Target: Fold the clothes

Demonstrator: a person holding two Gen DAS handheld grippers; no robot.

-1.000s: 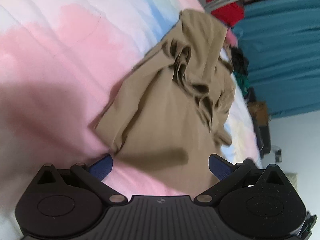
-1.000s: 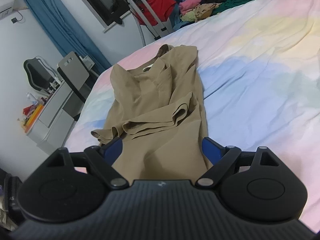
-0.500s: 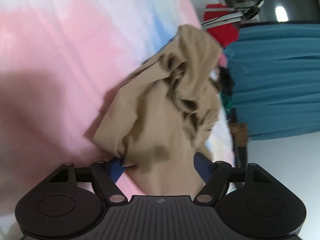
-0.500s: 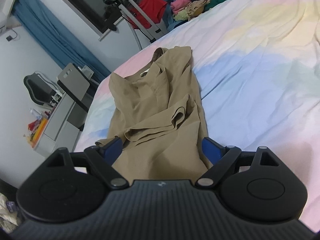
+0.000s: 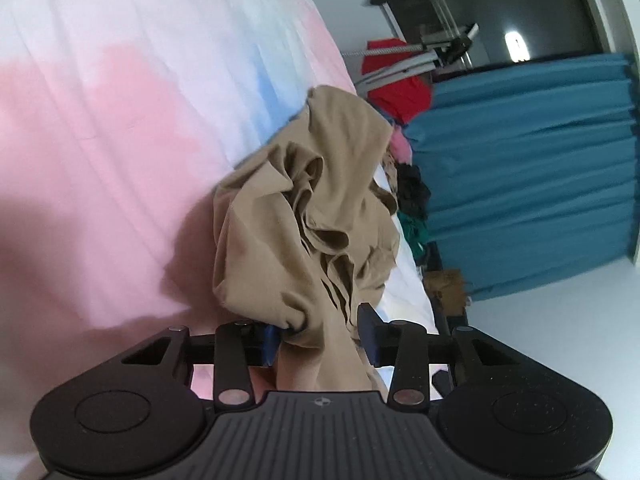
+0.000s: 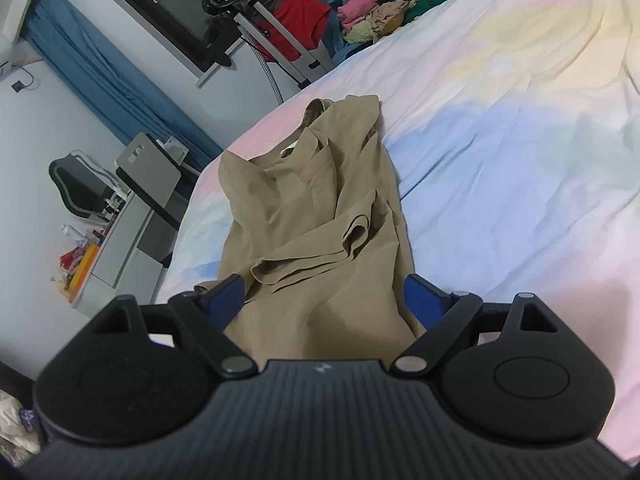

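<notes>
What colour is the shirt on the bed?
Tan, plain; the shirt shows best in the right wrist view.

shirt lies on the bed, clothes pile behind it.
</notes>
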